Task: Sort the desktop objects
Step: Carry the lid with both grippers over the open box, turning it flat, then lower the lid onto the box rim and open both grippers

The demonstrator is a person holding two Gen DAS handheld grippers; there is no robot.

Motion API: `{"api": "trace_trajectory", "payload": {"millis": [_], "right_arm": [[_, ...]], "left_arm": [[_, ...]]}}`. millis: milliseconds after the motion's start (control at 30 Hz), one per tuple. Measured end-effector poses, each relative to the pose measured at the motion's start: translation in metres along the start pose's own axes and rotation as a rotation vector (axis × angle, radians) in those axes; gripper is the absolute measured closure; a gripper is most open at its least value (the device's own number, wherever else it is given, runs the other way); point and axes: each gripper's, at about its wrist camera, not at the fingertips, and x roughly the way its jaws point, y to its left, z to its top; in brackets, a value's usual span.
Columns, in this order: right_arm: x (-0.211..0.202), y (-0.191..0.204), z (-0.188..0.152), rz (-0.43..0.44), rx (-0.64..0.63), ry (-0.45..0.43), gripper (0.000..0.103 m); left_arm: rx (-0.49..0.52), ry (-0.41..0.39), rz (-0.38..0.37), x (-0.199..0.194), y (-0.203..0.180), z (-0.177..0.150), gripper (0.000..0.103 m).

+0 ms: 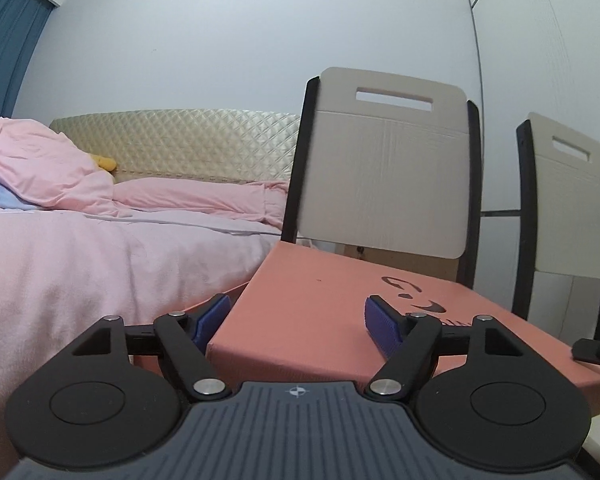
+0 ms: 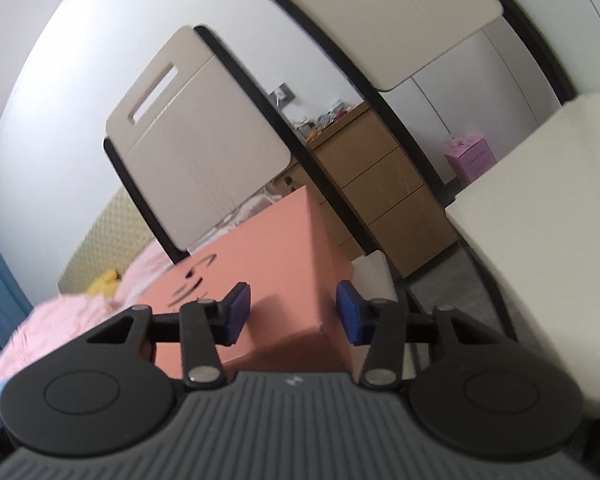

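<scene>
A salmon-pink cardboard box (image 1: 320, 300) with a black logo on its lid is held up between both grippers. My left gripper (image 1: 300, 324) has its blue pads wide apart, one against the box's left side and one over the lid at a near corner. My right gripper (image 2: 294, 312) straddles the other corner of the same box (image 2: 276, 256), one blue pad over the lid and one against the right side wall. Whether the pads press on the box is not clear.
Two chairs with beige backs (image 1: 388, 176) (image 1: 568, 196) stand just behind the box. A bed with pink bedding (image 1: 80, 248) is to the left. A white table (image 2: 540, 208), a wooden drawer unit (image 2: 380, 196) and a small pink box (image 2: 472, 158) are on the right.
</scene>
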Motion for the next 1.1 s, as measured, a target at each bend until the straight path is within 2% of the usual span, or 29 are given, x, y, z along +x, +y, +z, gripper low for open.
{"api": "trace_trajectory", "payload": {"millis": [167,300,567,833,1100], "right_arm": [[0.002,0.002,-0.008,0.002,0.057,-0.048,0.054],[0.01,0.009,-0.012,0.031,0.051,-0.047,0.054],[0.023,0.022,-0.02,0.11,0.037,-0.014,0.057],[0.026,0.037,-0.019,0.116,-0.053,-0.06,0.057],[0.035,0.043,-0.02,0.059,-0.162,-0.024,0.056]], "left_arm": [[0.006,0.02,0.037,0.016,0.003,0.01,0.025],[0.016,0.073,0.077,0.036,0.015,0.015,0.025],[0.006,0.095,0.162,0.054,0.038,0.021,0.023],[0.034,0.119,0.144,0.056,0.039,0.017,0.018],[0.052,0.15,0.071,0.056,0.041,0.015,0.015]]}}
